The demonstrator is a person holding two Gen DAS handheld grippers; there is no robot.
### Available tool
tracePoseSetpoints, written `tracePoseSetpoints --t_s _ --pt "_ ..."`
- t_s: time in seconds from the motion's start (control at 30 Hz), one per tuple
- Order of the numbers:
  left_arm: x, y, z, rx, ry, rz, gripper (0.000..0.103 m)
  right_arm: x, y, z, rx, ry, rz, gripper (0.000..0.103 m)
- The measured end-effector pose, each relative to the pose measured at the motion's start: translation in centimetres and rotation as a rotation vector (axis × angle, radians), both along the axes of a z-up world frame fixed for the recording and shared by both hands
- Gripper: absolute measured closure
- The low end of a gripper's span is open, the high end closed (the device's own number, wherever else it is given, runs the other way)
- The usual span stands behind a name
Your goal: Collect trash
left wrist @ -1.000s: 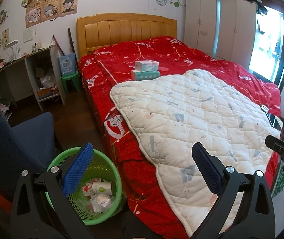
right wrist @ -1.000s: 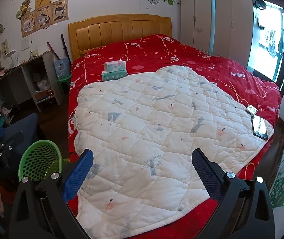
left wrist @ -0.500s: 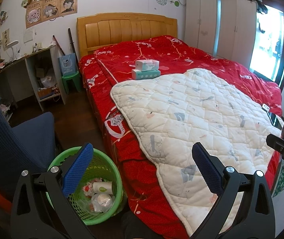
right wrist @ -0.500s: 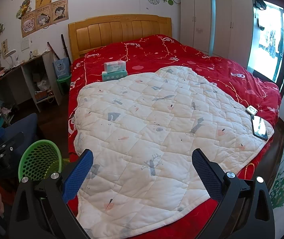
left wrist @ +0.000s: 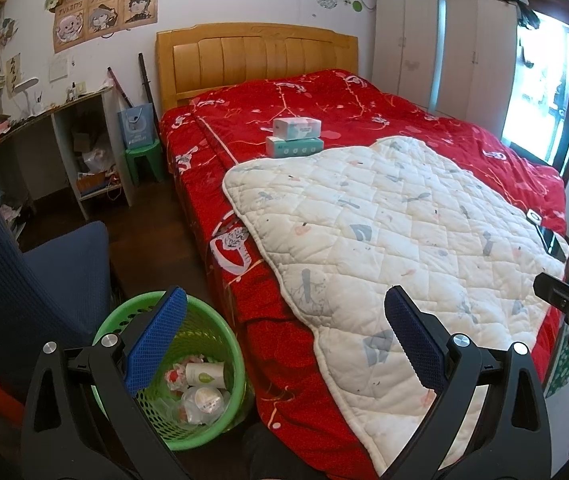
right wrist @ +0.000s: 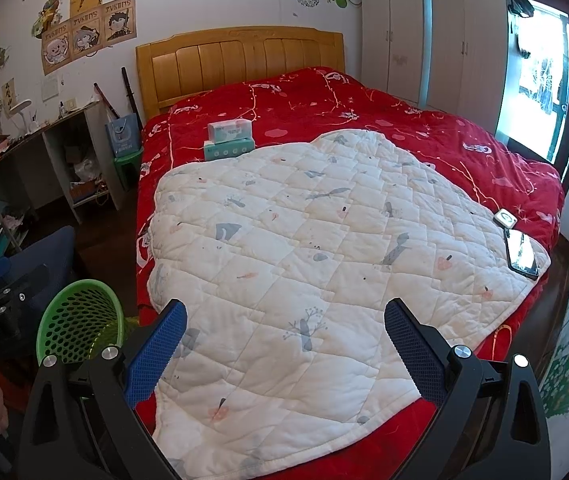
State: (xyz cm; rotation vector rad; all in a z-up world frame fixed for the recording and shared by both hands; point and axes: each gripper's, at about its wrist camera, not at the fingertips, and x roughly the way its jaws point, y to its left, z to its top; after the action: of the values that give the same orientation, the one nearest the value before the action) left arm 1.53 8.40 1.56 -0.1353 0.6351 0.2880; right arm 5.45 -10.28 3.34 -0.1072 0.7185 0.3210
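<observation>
A green mesh trash basket (left wrist: 228, 344) stands on the floor by the bed's near left corner and holds several pieces of trash (left wrist: 200, 388), cups and wrappers. It also shows in the right wrist view (right wrist: 72, 320). My left gripper (left wrist: 284, 336) is open and empty, its left finger above the basket. My right gripper (right wrist: 284, 340) is open and empty, above the near edge of the white quilt (right wrist: 324, 240). No loose trash shows on the quilt.
Two tissue boxes (left wrist: 296, 136) are stacked on the red bedspread (left wrist: 324, 96). A phone (right wrist: 522, 254) and a small white device (right wrist: 505, 217) lie at the quilt's right edge. A blue chair (left wrist: 44, 272) stands left of the basket. A desk (left wrist: 44, 136) lines the left wall.
Both views have barely shifted. Both grippers stay open and empty.
</observation>
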Motion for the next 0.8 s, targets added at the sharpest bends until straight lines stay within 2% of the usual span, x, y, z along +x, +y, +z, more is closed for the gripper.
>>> tracePoseSetpoints --t_s 0.8 --pt "-0.1 0.9 -0.9 0.006 -0.003 0.015 0.005 0.1 0.1 -0.9 -0.001 0.007 0.001 0.007"
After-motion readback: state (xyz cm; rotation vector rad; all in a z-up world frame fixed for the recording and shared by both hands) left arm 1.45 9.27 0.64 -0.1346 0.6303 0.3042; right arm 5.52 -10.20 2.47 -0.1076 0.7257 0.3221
